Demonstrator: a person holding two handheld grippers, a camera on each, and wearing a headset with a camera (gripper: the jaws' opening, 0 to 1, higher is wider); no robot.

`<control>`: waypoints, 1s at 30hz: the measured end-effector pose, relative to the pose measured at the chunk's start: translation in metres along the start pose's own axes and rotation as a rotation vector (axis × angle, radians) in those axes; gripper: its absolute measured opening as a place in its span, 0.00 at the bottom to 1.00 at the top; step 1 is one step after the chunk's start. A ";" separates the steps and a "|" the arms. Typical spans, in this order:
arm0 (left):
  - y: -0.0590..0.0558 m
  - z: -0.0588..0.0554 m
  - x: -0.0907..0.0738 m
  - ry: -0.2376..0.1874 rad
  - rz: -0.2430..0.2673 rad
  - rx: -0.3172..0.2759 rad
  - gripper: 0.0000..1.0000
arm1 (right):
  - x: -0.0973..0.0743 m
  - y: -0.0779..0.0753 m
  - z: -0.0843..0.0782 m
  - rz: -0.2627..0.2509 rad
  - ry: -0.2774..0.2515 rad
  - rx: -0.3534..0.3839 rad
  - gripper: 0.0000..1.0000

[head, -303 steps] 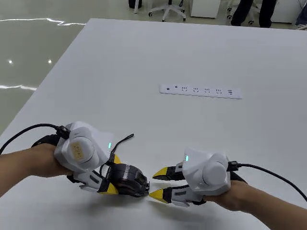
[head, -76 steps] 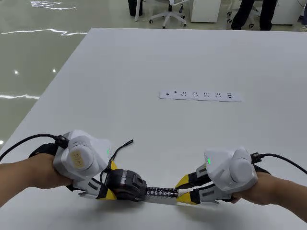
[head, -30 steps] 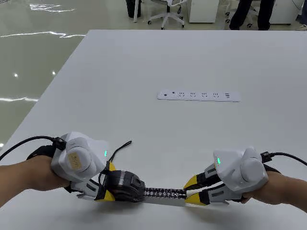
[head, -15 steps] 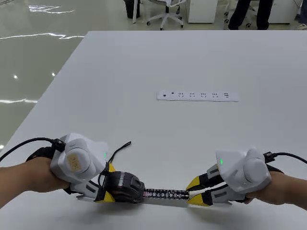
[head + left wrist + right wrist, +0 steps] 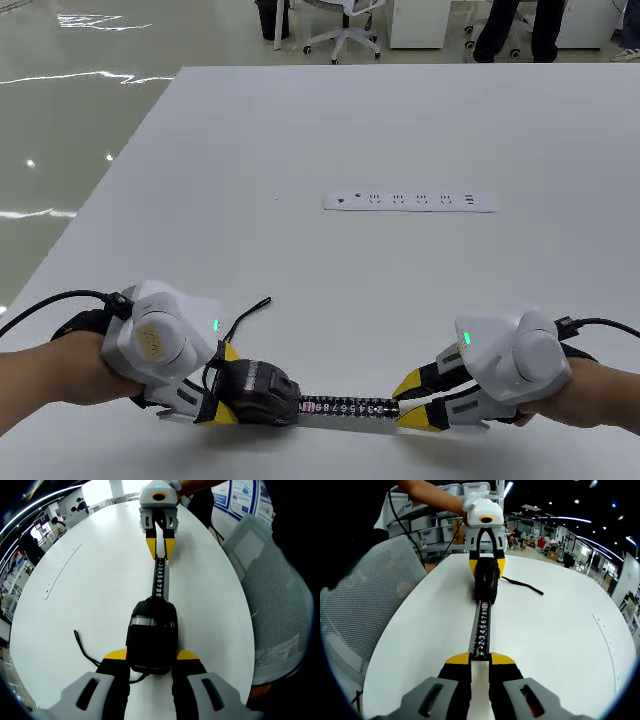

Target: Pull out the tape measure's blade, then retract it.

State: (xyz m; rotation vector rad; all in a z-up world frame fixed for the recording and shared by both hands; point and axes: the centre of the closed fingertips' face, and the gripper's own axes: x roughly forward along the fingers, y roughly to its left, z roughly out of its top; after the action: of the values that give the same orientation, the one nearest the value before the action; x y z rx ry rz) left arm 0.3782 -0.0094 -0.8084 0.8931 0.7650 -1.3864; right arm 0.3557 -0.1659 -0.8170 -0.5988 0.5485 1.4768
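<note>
Head view: the left gripper (image 5: 227, 385) sits at the lower left of the frame, its fingers (image 5: 228, 352) closed on the black case of the tape measure (image 5: 258, 390), which rests on the white worktop (image 5: 400, 130). The blade (image 5: 345, 408) runs right from the case along the bottom of the frame. The right gripper (image 5: 405, 403) is closed on its far end. A black strap (image 5: 250, 310) trails up from the case. A white power strip (image 5: 410, 201) lies at centre frame, well apart.

Left gripper view: the left gripper (image 5: 152, 655) clamps the tape measure (image 5: 152, 630) at frame centre. The blade (image 5: 159, 580) extends upward to the right gripper (image 5: 160, 547).

Right gripper view: the right gripper (image 5: 480, 659) pinches the blade (image 5: 482, 625) at its tip, fingers nearly together. The blade runs up to the tape measure (image 5: 486, 582), held by the left gripper (image 5: 486, 565). A mesh chair (image 5: 375, 595) stands at the left.
</note>
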 end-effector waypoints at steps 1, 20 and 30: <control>0.000 0.000 0.000 0.000 0.000 0.001 0.27 | 0.000 0.000 -0.001 0.000 0.002 0.000 0.11; -0.001 0.000 0.000 0.001 -0.001 0.004 0.27 | -0.005 0.002 -0.007 0.004 0.002 0.010 0.11; -0.001 0.000 0.000 0.001 -0.002 0.007 0.27 | -0.008 0.003 -0.008 0.005 -0.002 0.010 0.11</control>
State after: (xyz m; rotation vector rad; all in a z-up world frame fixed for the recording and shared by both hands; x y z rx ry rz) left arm 0.3776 -0.0098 -0.8087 0.8988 0.7626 -1.3914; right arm 0.3529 -0.1768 -0.8177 -0.5881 0.5558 1.4789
